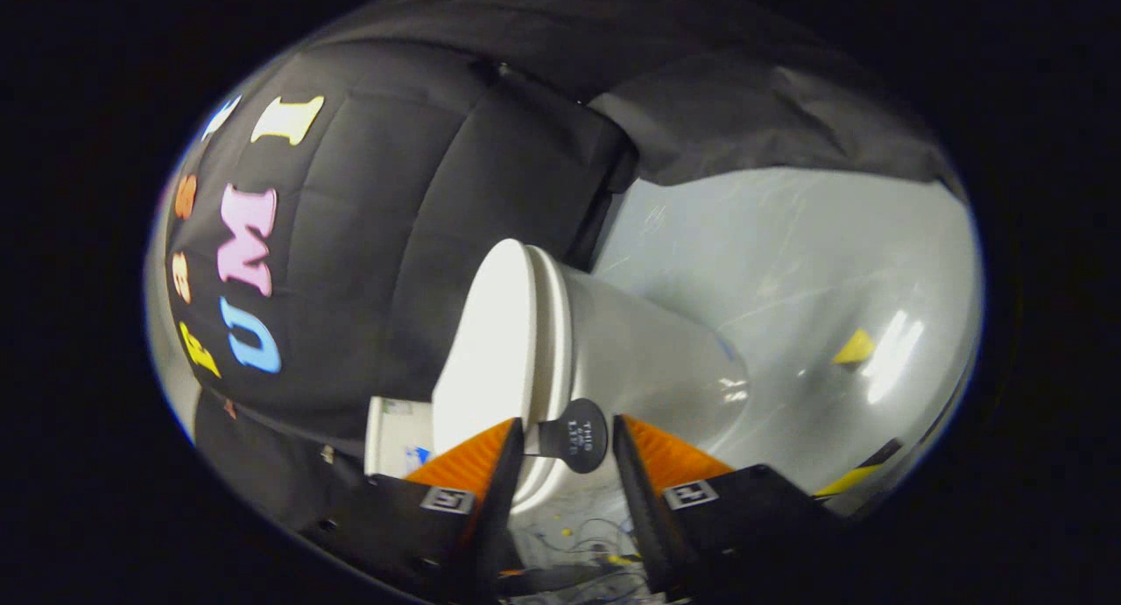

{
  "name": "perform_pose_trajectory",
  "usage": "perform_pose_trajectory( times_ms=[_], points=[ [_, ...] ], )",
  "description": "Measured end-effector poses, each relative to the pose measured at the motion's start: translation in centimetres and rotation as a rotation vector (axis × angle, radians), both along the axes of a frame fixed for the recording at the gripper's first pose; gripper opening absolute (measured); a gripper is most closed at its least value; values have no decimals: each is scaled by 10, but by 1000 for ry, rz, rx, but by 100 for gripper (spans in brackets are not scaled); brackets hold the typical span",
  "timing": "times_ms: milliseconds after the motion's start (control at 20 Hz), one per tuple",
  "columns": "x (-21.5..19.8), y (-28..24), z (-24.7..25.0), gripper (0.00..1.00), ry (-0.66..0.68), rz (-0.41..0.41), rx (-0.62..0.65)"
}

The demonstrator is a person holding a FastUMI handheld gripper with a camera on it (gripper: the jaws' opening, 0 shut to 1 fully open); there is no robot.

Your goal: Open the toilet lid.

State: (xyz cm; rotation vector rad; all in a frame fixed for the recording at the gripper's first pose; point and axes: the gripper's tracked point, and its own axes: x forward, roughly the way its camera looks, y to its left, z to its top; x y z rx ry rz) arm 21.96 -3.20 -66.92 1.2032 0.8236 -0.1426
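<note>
Flanking a round black tab [578,435] on the smooth white toilet lid [490,342], the hand-held gripper [567,443] gapes, unclenched.

Setting: a staged recording booth standing in for a bathroom, not a lived-in home. Black cloth wall [490,193] is draping across the upper left and top of the frame. A white toilet [560,342] is sitting at the centre, a round black tab [580,434] projecting from its rim. Pale glossy floor [788,263] is reflecting overhead light at right, with yellow-and-black tape [863,472], possibly hazard marking, lying at lower right.
</note>
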Motion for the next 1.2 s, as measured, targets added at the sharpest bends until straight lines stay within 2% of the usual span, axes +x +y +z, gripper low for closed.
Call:
perform_pose_trajectory(
  times_ms=[100,150,350,850,1200],
  points=[
    [7,-10,10,21,-4,-90,99],
    [3,-4,9,7,13,-92,119],
    [6,-2,28,6,-8,-18,-4],
    [25,33,133,5,-87,90,-169],
    [31,70,211,5,-185,182,-369]
  ],
)
